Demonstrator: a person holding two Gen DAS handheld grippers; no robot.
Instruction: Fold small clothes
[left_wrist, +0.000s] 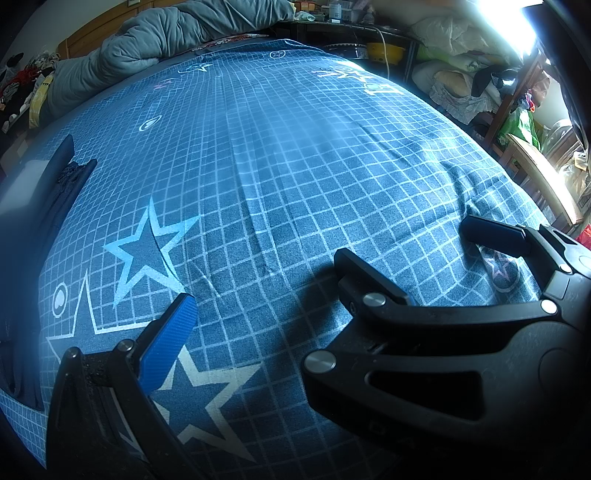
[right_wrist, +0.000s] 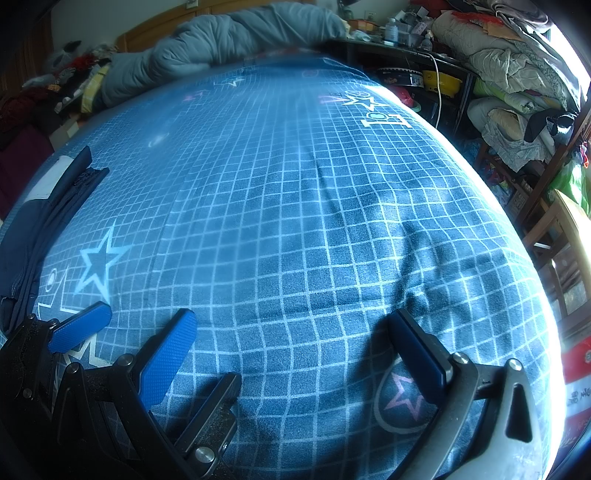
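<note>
Now you're hovering both claws wide apart, gripping nothing.
The navy garment (right_wrist: 40, 221) is lying far left of your right claw (right_wrist: 295, 354) and left claw (right_wrist: 77, 328); overreaching risks snagging the bedsheet (right_wrist: 295, 203).

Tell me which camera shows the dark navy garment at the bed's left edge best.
The right wrist view: the dark navy zippered garment shows sharper and more fully. The left wrist view has it blurred and cropped at the frame edge.
</note>
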